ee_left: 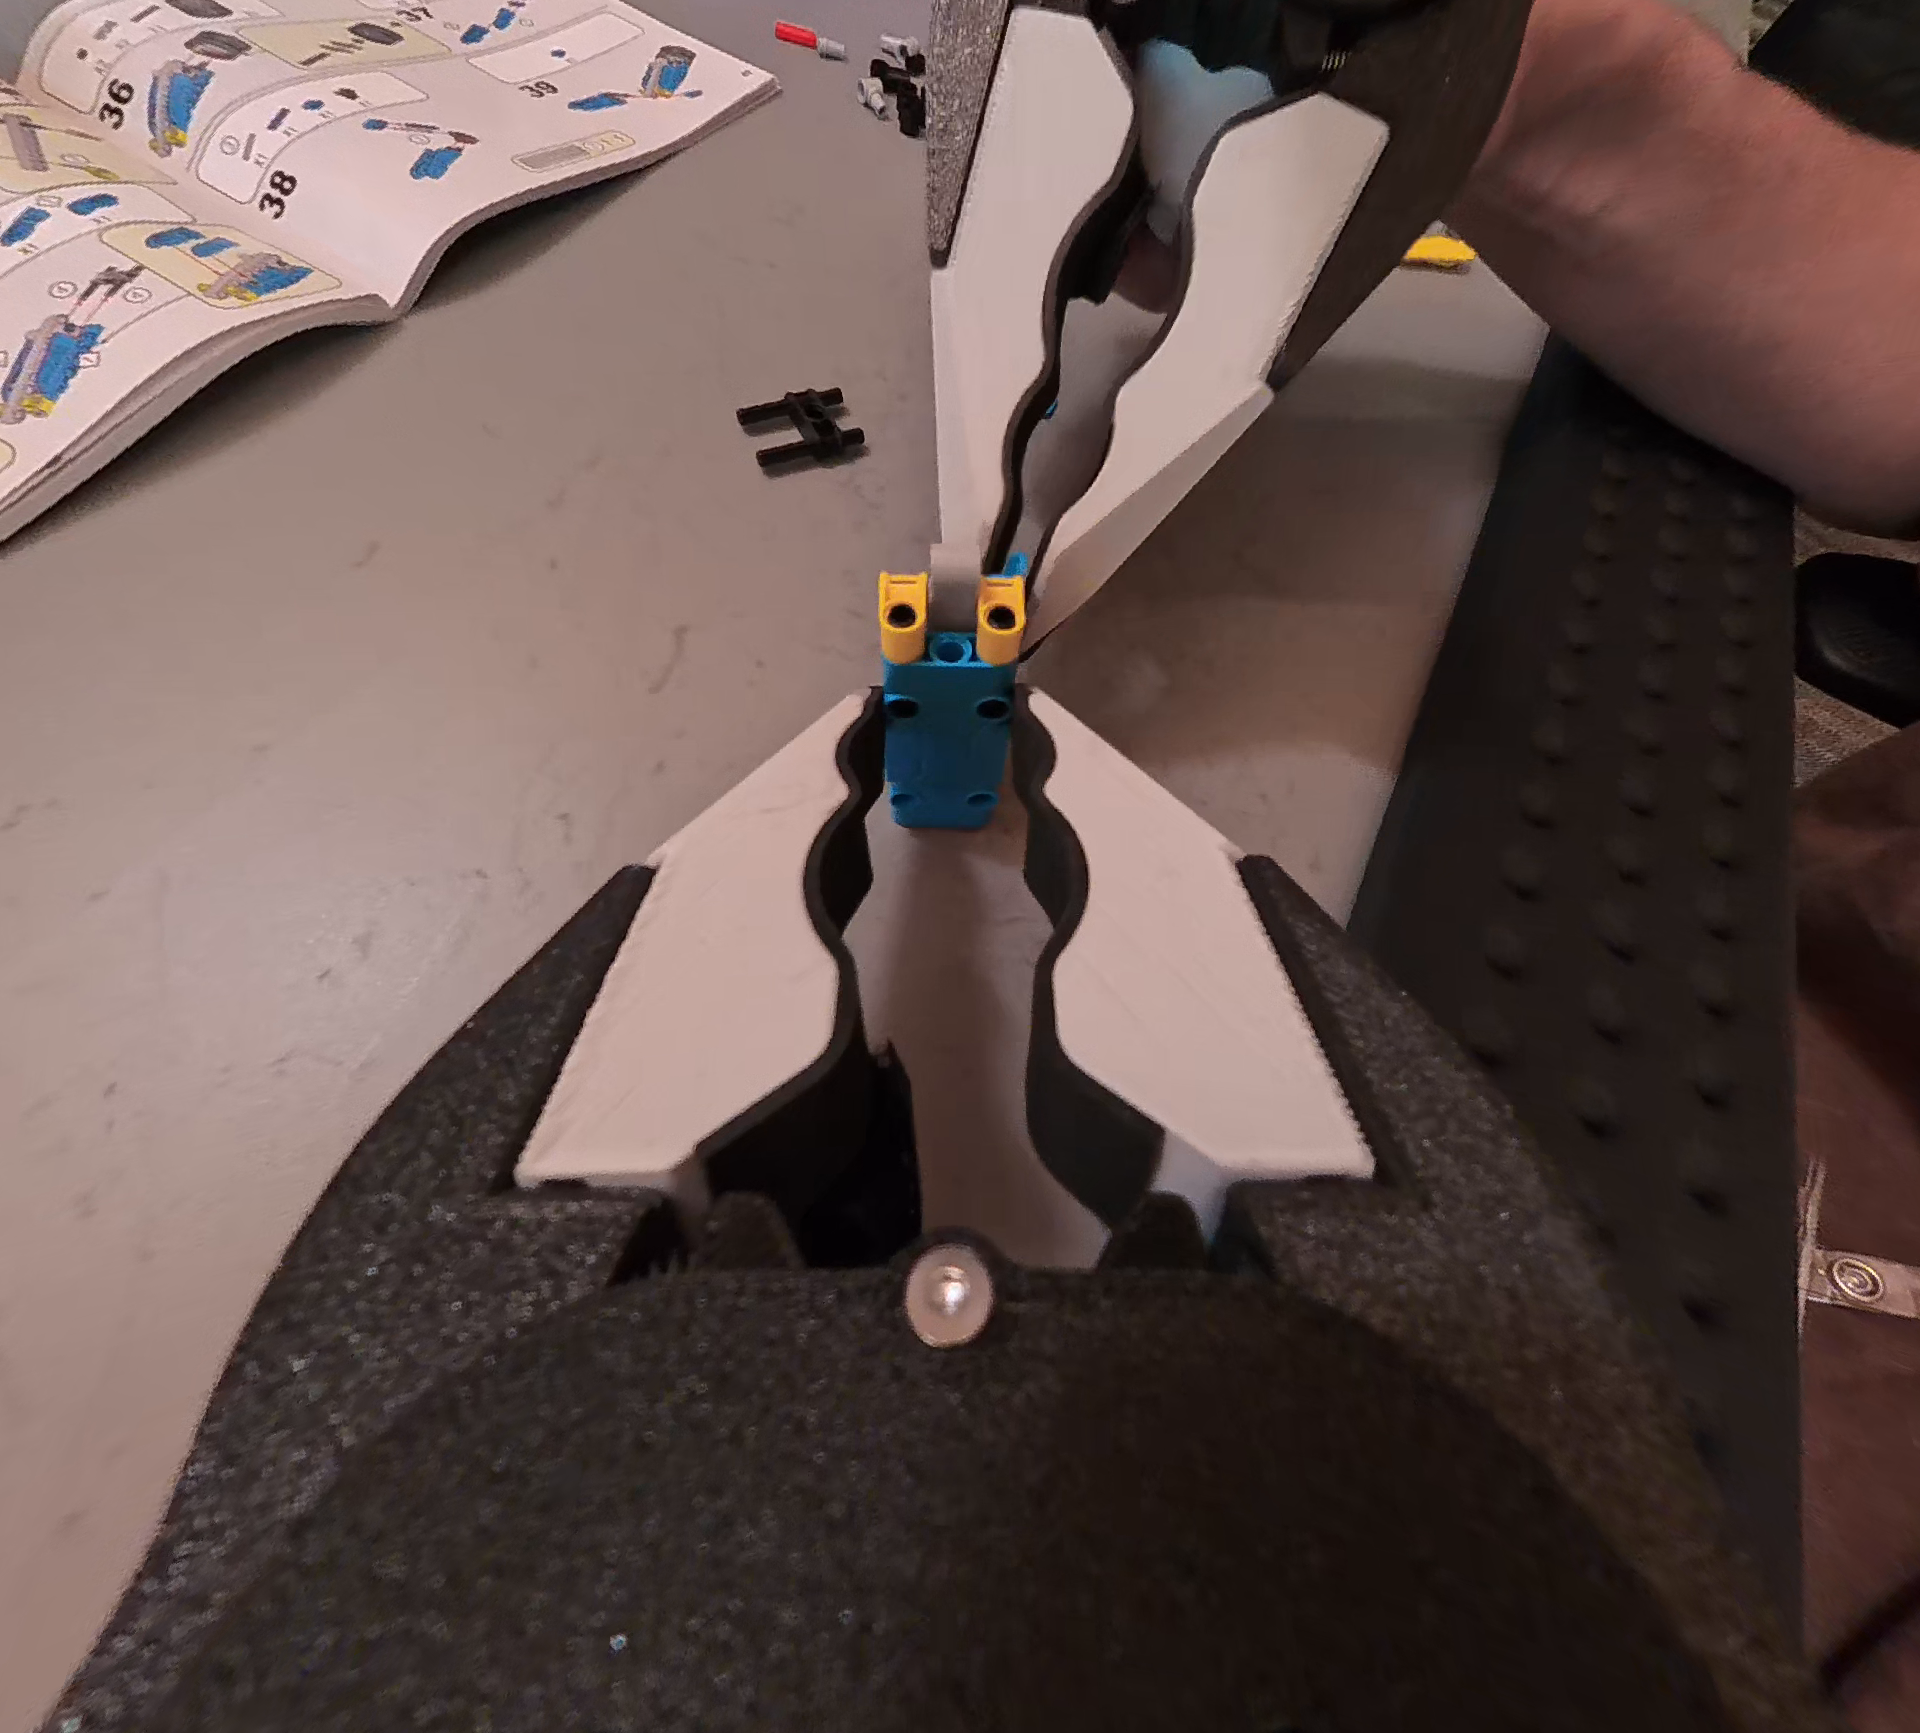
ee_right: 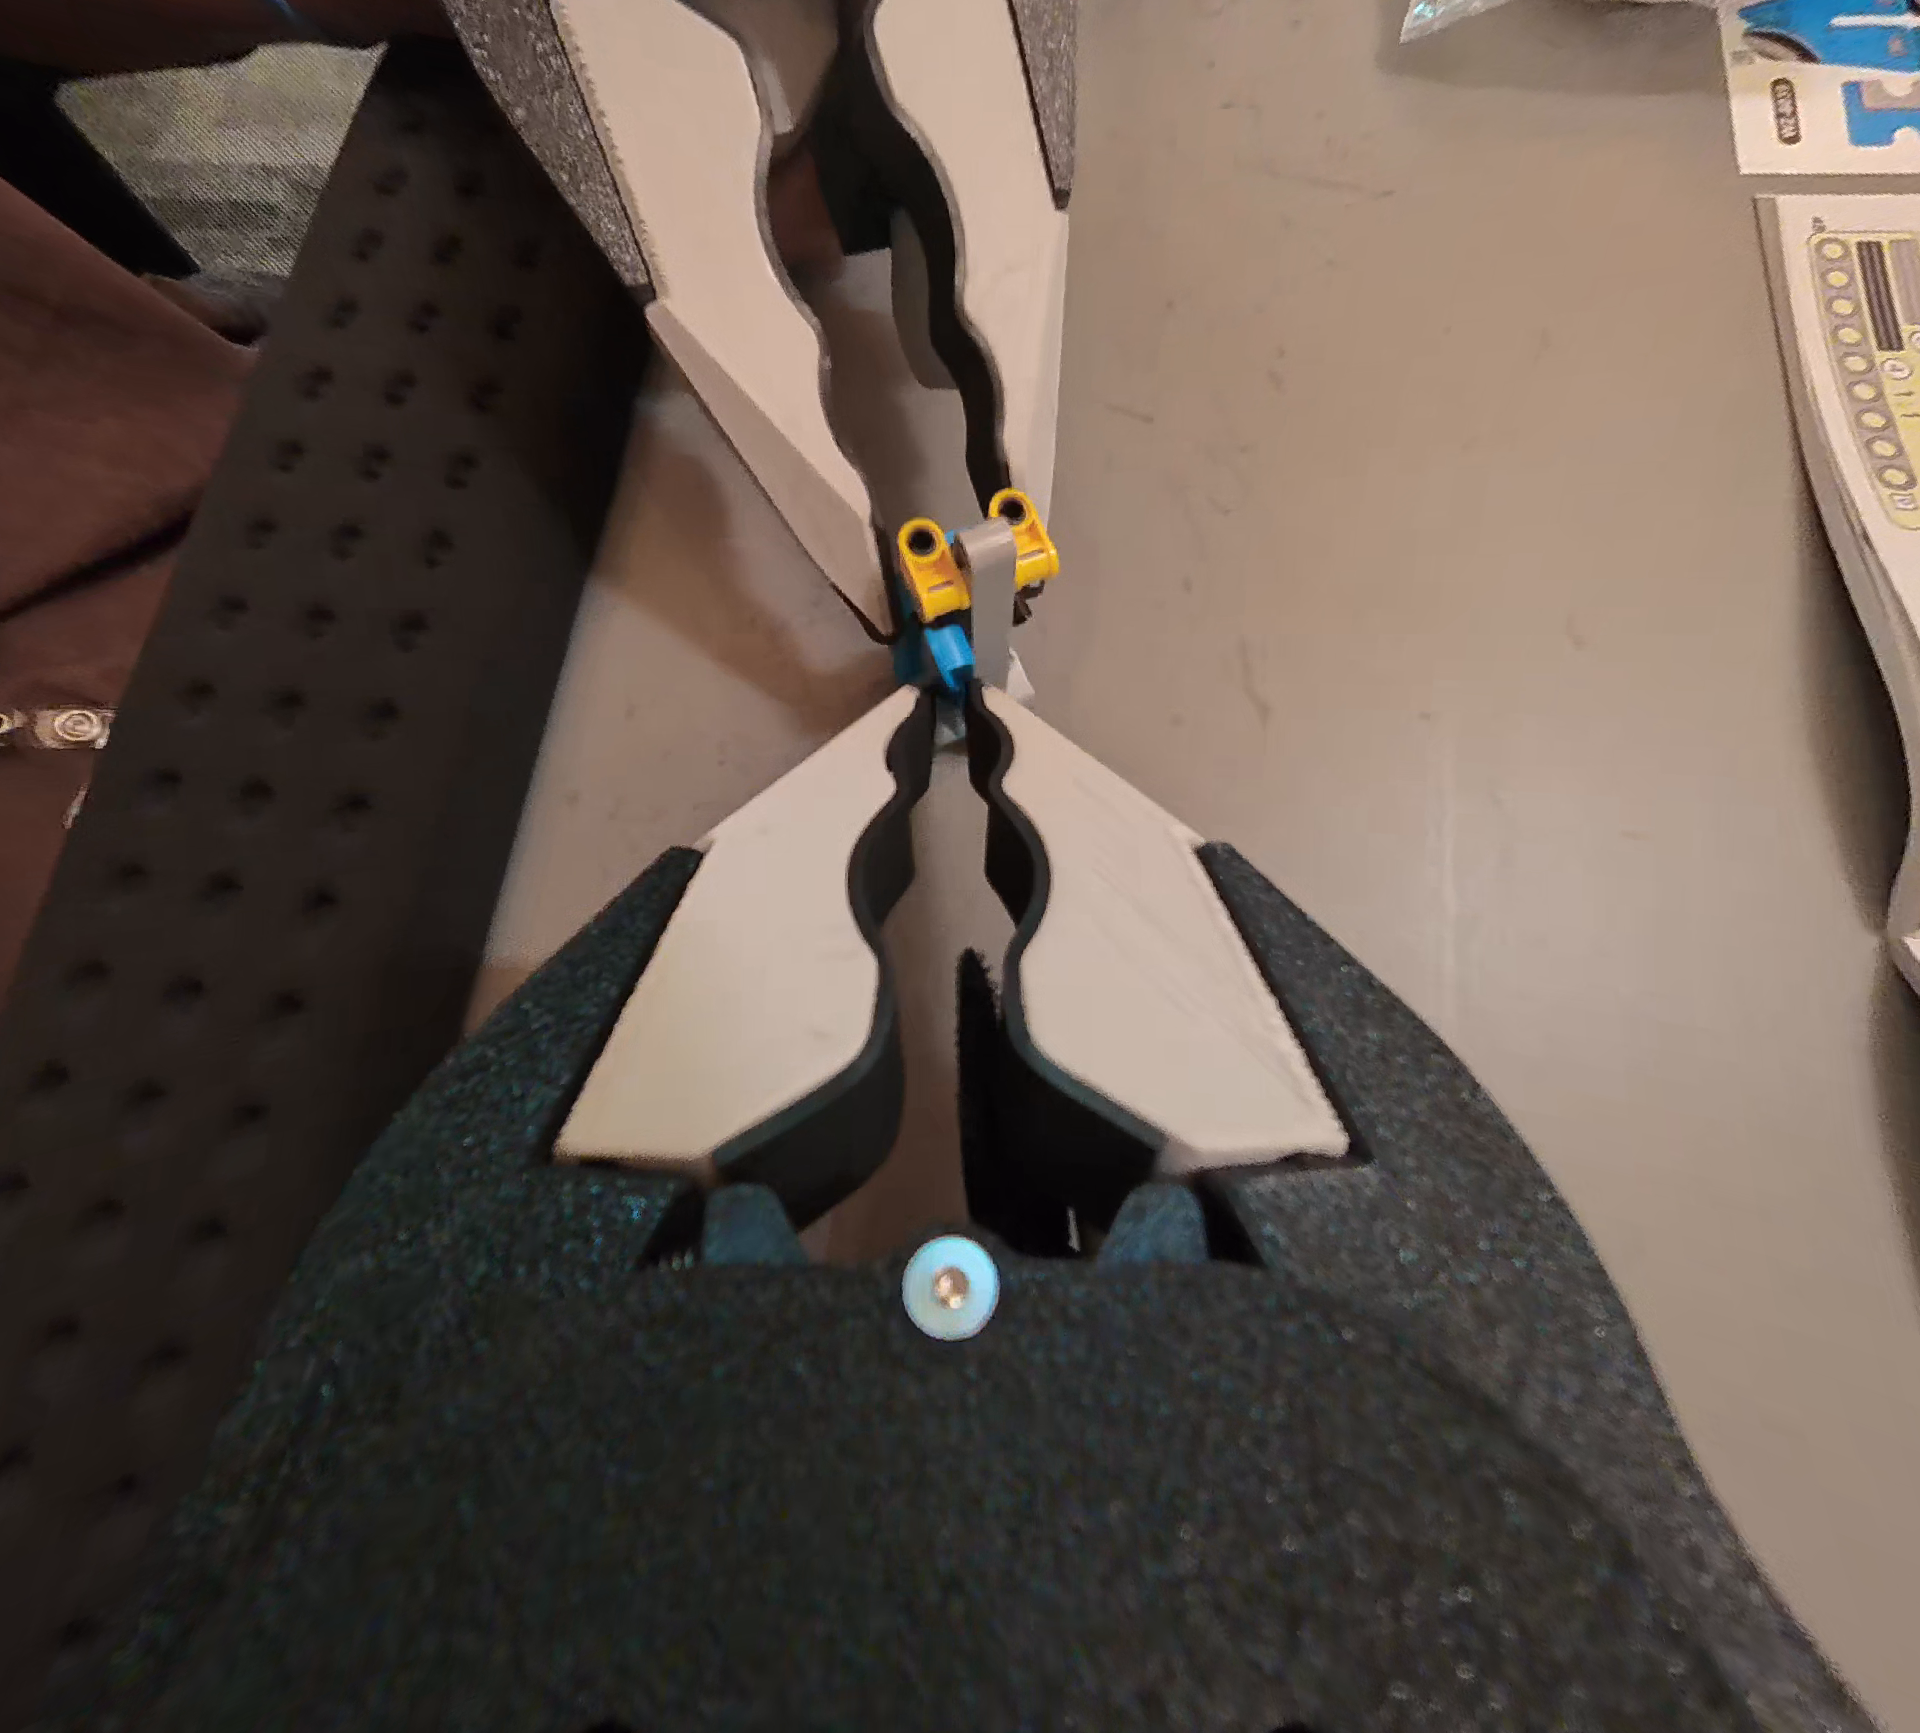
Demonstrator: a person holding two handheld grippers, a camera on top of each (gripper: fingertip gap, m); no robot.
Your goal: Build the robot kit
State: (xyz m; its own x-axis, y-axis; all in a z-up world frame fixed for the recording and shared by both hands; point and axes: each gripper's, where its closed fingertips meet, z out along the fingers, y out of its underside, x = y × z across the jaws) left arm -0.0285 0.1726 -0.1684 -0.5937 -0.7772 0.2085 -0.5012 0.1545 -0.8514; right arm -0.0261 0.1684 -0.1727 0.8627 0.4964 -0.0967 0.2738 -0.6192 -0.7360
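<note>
**Two claws on one brick model**

On the grey bench (ee_left: 416,800), beside one open booklet (ee_left: 312,156), the left claw (ee_left: 945,707) clamped the blue block (ee_left: 943,748); the right claw (ee_right: 948,707) pinched its grey beam (ee_right: 992,603) between two yellow connectors (ee_right: 930,577).

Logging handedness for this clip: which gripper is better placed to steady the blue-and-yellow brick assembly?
Probably the left gripper: its fingertips clamp the blue block's broad sides, while the right gripper pinches only a thin end.
</note>
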